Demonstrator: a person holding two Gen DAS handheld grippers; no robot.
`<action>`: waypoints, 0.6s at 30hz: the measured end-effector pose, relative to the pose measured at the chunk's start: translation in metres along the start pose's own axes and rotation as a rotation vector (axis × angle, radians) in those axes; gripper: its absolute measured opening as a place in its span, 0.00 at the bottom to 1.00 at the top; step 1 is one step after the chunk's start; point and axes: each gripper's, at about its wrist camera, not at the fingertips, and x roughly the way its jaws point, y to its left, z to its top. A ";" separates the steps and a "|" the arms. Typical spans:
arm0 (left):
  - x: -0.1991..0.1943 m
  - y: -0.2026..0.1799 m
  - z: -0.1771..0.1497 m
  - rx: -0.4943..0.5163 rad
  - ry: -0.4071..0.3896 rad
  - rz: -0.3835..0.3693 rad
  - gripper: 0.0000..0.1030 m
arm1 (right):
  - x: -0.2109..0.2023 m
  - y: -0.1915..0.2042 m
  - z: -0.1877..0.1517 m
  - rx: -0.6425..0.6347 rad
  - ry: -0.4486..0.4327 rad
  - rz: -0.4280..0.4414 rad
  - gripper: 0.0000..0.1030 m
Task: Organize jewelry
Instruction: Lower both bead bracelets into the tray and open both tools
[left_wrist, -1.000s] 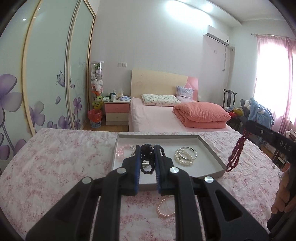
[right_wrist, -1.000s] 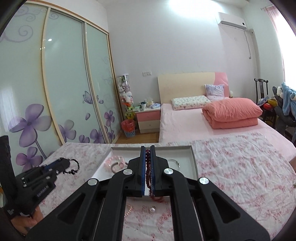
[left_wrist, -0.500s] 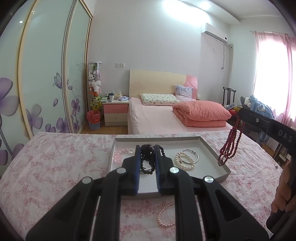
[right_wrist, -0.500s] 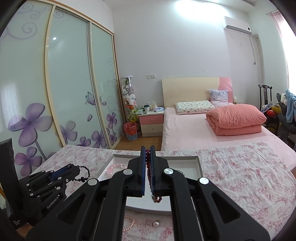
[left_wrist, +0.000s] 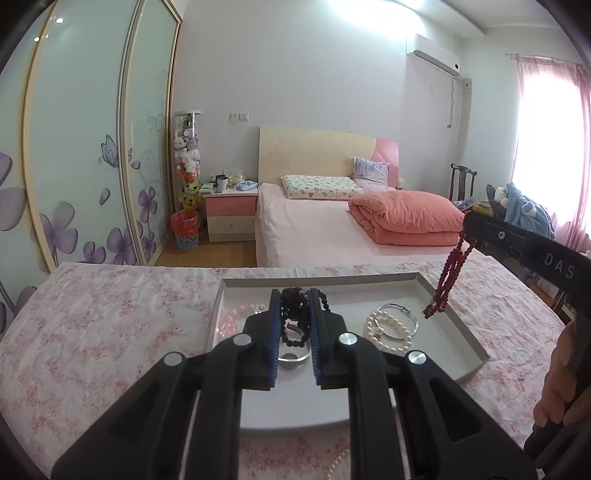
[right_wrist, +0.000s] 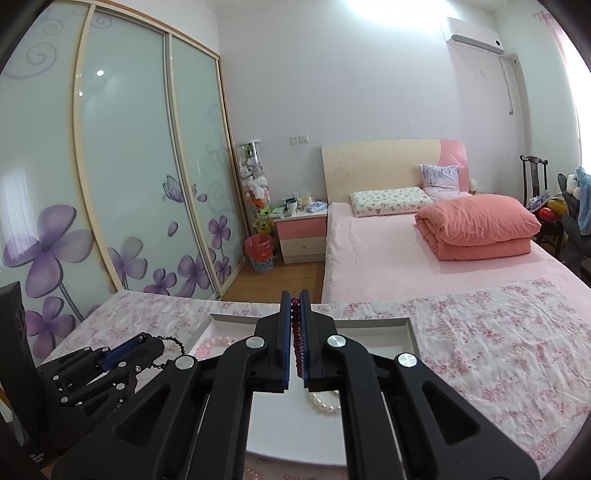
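A grey tray (left_wrist: 458, 325) (right_wrist: 410, 334) lies on a floral pink cloth. My left gripper (left_wrist: 294, 295) is shut on a black bead bracelet (left_wrist: 293, 317), which hangs over the tray's middle. My right gripper (right_wrist: 294, 295) is shut on a dark red bead necklace (right_wrist: 296, 343); in the left wrist view that necklace (left_wrist: 448, 280) dangles over the tray's right rim. In the tray lie a white pearl bracelet (left_wrist: 388, 330) (right_wrist: 325, 404), a silver bangle (left_wrist: 400, 314), a silver ring (left_wrist: 291, 356) and pink beads (left_wrist: 231, 321) (right_wrist: 212, 343). The left gripper (right_wrist: 142, 343) shows low on the left in the right wrist view.
A pink-pearl strand (left_wrist: 338, 459) lies on the cloth (left_wrist: 92, 325) in front of the tray. Beyond the table stand a bed with a folded pink quilt (left_wrist: 406, 216), a bedside cabinet (left_wrist: 231, 214), a red bin (left_wrist: 184, 229) and flowered wardrobe doors (right_wrist: 110, 184). A hand (left_wrist: 561, 384) grips the right tool.
Both grippers have moved forward over the tray with their beads, so the tray looks nearer. The red necklace now hangs over the tray's right rim. Neither grip has altered.
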 end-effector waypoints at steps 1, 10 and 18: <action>0.004 0.001 0.000 -0.002 0.004 0.000 0.14 | 0.004 -0.002 0.000 0.002 0.005 0.000 0.05; 0.035 0.001 0.001 0.002 0.033 -0.013 0.15 | 0.036 -0.011 -0.006 0.025 0.061 -0.006 0.05; 0.044 0.007 -0.006 -0.029 0.050 -0.009 0.27 | 0.033 -0.028 -0.015 0.067 0.076 -0.034 0.38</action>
